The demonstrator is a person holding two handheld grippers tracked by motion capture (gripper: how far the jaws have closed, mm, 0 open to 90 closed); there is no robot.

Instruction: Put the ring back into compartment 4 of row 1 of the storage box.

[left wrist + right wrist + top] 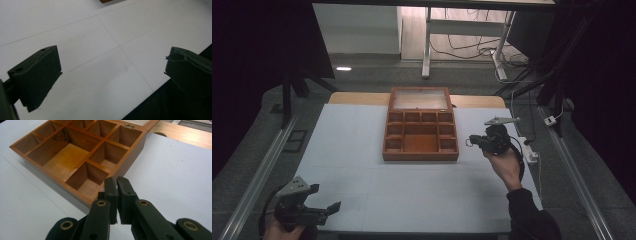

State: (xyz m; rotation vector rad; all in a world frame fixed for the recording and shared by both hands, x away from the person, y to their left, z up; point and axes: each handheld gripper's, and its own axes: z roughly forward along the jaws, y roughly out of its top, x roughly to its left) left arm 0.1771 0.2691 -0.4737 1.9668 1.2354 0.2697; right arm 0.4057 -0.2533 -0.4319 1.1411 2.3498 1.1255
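Note:
A brown wooden box (420,148) with several empty compartments sits mid-table, its glass lid (420,99) raised at the back. My right gripper (472,140) hovers just right of the box, held by a hand, jaws shut with nothing between them; in the right gripper view the gripper (116,180) points at the box's near corner (90,202). My left gripper (333,206) is low at the table's front left corner, jaws wide open and empty. The left gripper view shows its fingers (37,75) spread over bare white table.
The white table (362,190) ends at a dark front edge (160,97) close under the left gripper. A wooden board (185,135) lies behind the box. A white power strip (531,152) and cables sit off the table's right side. Metal rails (257,180) flank both sides.

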